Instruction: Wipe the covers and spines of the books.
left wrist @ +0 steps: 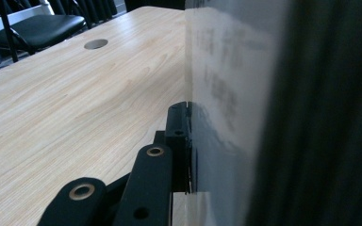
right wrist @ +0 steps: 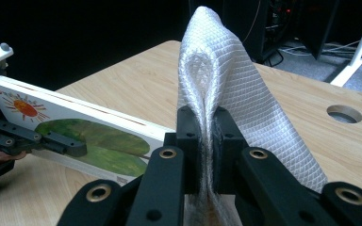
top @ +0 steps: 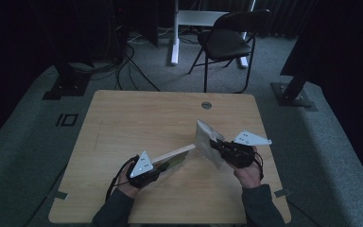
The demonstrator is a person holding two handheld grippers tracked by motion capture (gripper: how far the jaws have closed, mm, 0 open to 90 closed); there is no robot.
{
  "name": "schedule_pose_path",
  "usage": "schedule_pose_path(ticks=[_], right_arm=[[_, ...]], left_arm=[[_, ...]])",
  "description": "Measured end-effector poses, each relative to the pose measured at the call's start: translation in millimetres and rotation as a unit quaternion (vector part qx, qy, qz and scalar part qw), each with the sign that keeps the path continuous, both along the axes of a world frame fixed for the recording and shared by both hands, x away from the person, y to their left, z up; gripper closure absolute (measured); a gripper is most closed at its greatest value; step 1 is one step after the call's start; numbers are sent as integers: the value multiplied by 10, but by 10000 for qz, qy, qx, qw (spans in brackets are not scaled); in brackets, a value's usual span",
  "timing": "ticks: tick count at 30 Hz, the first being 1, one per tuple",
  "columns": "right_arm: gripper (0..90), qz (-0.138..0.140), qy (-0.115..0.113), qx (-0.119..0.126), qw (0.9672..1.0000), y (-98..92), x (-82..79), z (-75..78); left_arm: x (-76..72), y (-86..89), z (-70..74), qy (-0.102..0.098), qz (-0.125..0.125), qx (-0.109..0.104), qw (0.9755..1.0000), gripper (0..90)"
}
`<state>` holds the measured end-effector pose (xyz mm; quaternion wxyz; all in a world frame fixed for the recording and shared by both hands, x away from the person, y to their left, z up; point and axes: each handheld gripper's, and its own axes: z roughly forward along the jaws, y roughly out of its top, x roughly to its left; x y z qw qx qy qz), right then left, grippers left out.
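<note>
A thin white board book (top: 177, 154) with a sun and a green shape on its cover (right wrist: 75, 125) is held edge-up over the wooden table (top: 137, 118). My left gripper (top: 162, 166) is shut on its near end. In the left gripper view the book's pale face (left wrist: 231, 84) stands right against the jaw tip, and my left gripper (left wrist: 202, 141) clamps it. My right gripper (top: 217, 144) is shut on a white woven cloth (top: 207, 137). The cloth (right wrist: 231, 80) rises folded from between the closed jaws of my right gripper (right wrist: 206, 127), close to the book's far end.
A round cable hole (top: 206, 105) is set in the table's far edge. A black folding chair (top: 227, 40) and a white desk leg (top: 174, 42) stand on the carpet behind. Cables (top: 132, 66) lie on the floor at the back left.
</note>
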<state>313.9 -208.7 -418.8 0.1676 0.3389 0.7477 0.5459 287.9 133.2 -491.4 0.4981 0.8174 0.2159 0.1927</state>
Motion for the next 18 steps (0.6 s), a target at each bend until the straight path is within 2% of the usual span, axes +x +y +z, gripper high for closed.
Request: schedule_pose_path(ticks=[18], right_arm=[[841,29,182,-16,9998,20,71,-108]], left_arm=[[-34,24,74,-49,-48,-83,9999,779]])
